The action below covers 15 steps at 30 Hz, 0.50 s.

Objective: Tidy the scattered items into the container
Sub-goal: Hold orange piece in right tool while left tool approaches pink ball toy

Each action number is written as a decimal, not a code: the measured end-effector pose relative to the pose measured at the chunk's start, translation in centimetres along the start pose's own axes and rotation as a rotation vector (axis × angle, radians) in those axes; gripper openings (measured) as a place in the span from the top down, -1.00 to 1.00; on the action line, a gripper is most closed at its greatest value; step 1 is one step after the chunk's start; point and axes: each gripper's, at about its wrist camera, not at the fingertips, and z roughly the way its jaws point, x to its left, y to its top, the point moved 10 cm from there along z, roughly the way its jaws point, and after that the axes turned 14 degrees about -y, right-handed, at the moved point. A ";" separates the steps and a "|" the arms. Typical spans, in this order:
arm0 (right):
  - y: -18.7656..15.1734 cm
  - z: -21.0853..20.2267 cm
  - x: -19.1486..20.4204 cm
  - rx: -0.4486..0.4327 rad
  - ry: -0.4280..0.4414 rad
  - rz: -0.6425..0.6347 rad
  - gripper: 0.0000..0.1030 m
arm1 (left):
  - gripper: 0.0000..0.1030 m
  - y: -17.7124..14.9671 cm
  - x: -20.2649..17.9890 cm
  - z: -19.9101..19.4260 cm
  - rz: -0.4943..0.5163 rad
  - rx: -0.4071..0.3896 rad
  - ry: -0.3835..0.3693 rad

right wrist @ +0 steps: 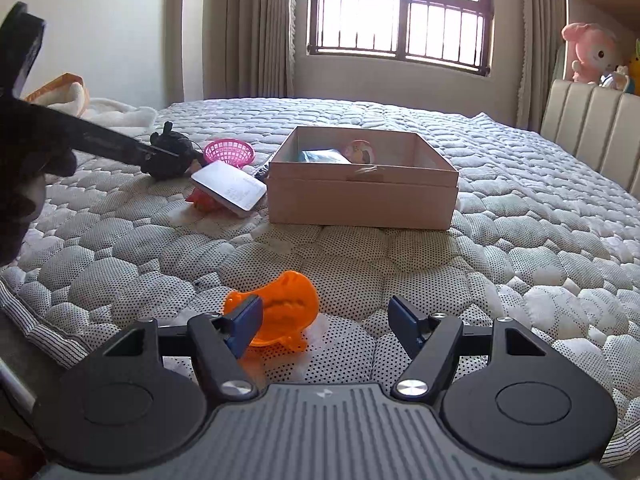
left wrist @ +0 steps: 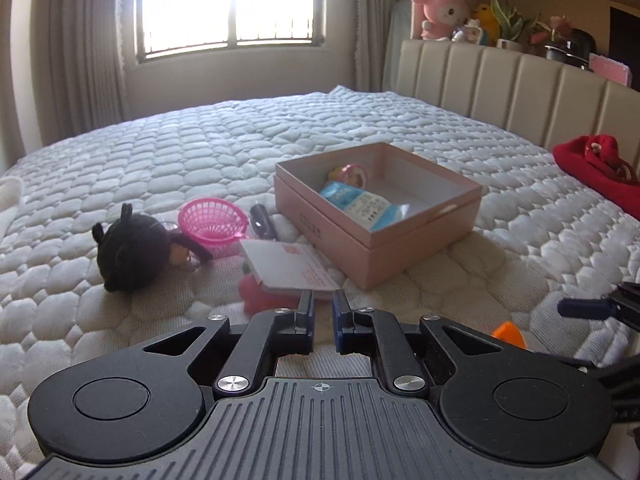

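A pink box [left wrist: 400, 256] stands on the bed and holds a blue packet [left wrist: 360, 202] and a small pink toy [left wrist: 352, 174]. It also shows in the right wrist view [right wrist: 360, 204]. Left of it lie a white card box [left wrist: 288, 266] over a pink toy [left wrist: 256, 300], a pink basket [left wrist: 212, 220], a black plush [left wrist: 132, 252] and a dark tube [left wrist: 262, 220]. My left gripper [left wrist: 322, 312] is nearly shut and empty, just short of the white card box. My right gripper [right wrist: 326, 320] is open around an orange toy [right wrist: 288, 304] on the bed.
The white quilted mattress [right wrist: 520, 240] fills both views. A red cloth [left wrist: 596, 168] lies by the padded headboard [left wrist: 500, 88]. Plush toys [left wrist: 440, 10] and plants sit on the shelf behind it. A window and curtains are at the back.
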 end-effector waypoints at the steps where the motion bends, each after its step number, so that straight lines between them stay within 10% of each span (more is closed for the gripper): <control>1: 0.0 -0.1 0.1 -0.001 0.001 -0.001 -0.38 | 0.69 -0.3 0.3 -0.1 -0.012 0.003 0.007; 2: 0.1 -0.2 0.2 -0.002 0.001 -0.002 -0.38 | 0.62 -0.4 0.9 -0.1 -0.024 0.002 0.022; 4: 0.2 -0.5 0.4 -0.005 0.001 -0.004 -0.38 | -0.32 -0.6 2.2 0.4 -0.067 0.002 0.041; 6: 0.4 -0.9 0.7 -0.014 0.005 -0.009 -0.41 | -0.81 -0.7 3.7 1.4 -0.154 -0.006 0.025; 10: 0.5 -1.5 1.1 -0.032 0.000 -0.027 -0.47 | -0.81 -0.5 5.8 4.2 -0.340 -0.043 -0.017; 15: 0.1 -1.3 0.8 -0.019 -0.014 -0.041 -0.48 | -0.80 0.1 6.7 7.3 -0.344 -0.063 0.048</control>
